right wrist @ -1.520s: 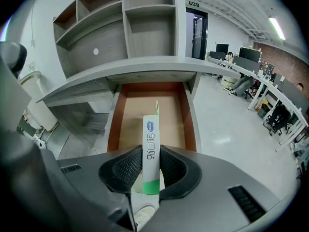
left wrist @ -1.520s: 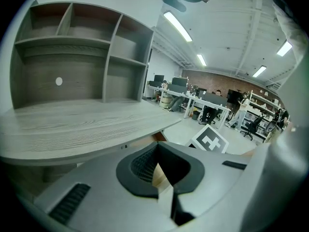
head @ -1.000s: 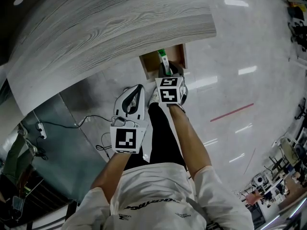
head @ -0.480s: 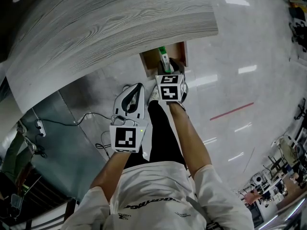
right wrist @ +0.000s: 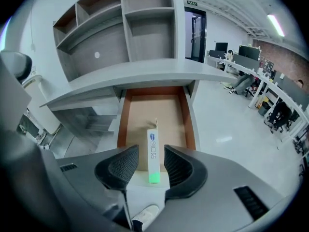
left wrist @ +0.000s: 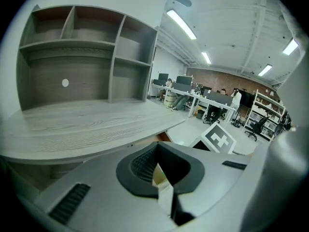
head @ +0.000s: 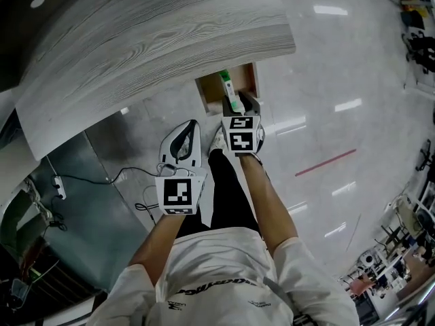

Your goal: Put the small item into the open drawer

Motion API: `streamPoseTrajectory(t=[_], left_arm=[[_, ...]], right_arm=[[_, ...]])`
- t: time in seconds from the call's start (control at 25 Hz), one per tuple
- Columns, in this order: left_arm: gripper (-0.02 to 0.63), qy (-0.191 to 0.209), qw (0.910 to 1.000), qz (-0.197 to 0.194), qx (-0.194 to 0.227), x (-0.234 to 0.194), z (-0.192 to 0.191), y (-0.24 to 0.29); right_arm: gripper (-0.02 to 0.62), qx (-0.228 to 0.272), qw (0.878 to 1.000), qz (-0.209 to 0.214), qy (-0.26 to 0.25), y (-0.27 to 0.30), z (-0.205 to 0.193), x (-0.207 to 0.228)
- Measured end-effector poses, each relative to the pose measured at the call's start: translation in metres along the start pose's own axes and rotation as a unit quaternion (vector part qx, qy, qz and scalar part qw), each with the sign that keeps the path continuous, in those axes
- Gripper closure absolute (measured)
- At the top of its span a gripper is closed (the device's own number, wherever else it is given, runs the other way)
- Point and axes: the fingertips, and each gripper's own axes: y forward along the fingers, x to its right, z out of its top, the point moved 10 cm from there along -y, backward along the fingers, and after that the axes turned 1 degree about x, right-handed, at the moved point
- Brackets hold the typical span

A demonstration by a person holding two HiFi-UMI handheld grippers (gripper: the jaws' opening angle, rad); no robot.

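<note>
Right gripper opening, box loose between fingers.

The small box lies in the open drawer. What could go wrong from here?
1. The right gripper has just been opening its jaws, and the small white box with a green end shows between them, untouched; lifting away at a slant could drag it out.
2. Its green end lies near the front of the brown wooden drawer, so a hard push shut might shift it.

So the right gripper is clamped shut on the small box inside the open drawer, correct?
Not clamped. The right gripper view shows the right gripper with its jaws apart, having just been opening, and the small box between them with neither pad pressing on it. It is inside the open drawer.
</note>
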Motion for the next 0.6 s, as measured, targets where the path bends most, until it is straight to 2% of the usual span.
streamPoseTrajectory(t=[0.4,0.6], left_arm=[[0.595,0.003,0.9998,-0.013,0.012,0.018,0.029,-0.034],[0.595,0.007,0.9997,-0.015,0.018,0.022,0.046,-0.055]], right_arm=[[0.447,0.044,0.999,-0.002,0.011,-0.077,0.019,-0.005],[0.468,0.068,0.997,0.017,0.028,-0.12,0.032,-0.015]])
